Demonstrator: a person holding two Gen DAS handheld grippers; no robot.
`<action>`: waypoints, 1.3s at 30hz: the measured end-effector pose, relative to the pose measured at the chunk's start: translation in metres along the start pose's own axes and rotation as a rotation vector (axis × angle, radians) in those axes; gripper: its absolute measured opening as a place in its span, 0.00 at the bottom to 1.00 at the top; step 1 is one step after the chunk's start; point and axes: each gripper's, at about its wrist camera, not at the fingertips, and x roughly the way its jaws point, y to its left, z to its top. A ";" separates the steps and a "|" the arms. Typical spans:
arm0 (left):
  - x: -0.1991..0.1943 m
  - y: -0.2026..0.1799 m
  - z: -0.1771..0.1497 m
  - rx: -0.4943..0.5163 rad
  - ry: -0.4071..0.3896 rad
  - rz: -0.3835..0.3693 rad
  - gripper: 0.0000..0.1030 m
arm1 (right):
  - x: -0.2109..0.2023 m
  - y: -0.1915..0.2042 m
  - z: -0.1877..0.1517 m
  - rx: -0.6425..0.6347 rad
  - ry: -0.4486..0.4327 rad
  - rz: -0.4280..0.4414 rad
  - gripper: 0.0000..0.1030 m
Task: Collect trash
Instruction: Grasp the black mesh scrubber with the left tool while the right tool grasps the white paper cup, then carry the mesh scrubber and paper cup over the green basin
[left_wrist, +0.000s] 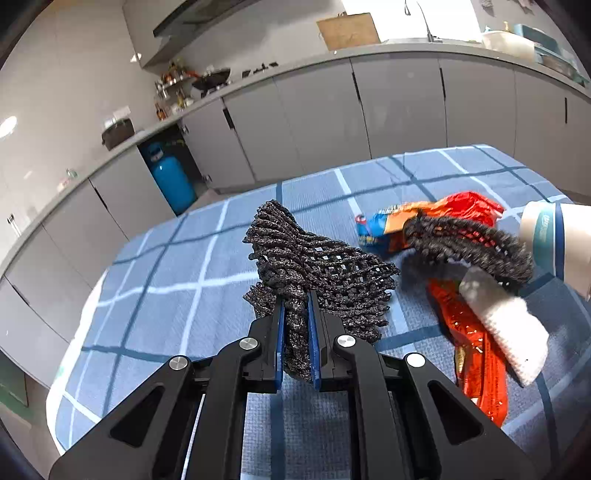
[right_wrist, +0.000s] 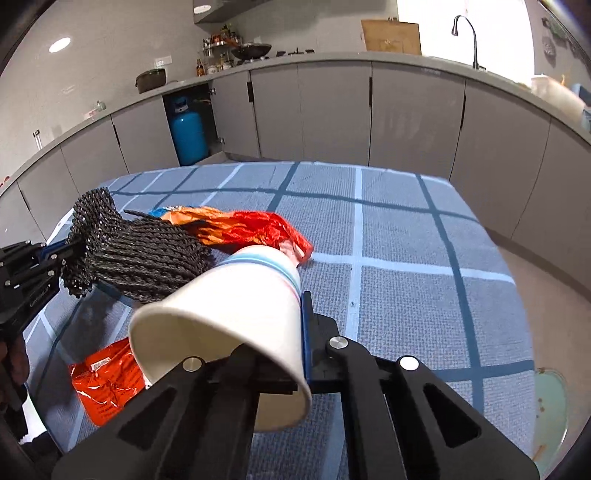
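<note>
Black mesh bag between left tool pads

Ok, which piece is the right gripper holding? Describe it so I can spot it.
On the blue checked tablecloth, look beside the black woven mesh bag. The right gripper is shut on a white paper cup with teal bands, tipped sideways; its neighbours are crumpled orange-red wrappers.

You get bright, even daylight in both views. It pours from the window behind the kitchen counter, which blows out to pure white. A ceiling lamp adds a glare spot, with soft sheen on the cabinet doors. Shadows on the table are faint and soft. The fisheye bends the counter into an arc and darkens the corners. The paper cup looks slightly blurred.
</note>
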 end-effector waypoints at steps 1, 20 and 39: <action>-0.003 0.000 0.001 0.003 -0.007 0.001 0.12 | -0.002 0.000 0.000 -0.001 -0.006 -0.003 0.04; -0.090 -0.045 0.060 0.072 -0.238 -0.110 0.12 | -0.086 -0.066 -0.009 0.097 -0.070 -0.160 0.04; -0.135 -0.273 0.075 0.345 -0.306 -0.529 0.12 | -0.150 -0.227 -0.109 0.359 0.037 -0.434 0.04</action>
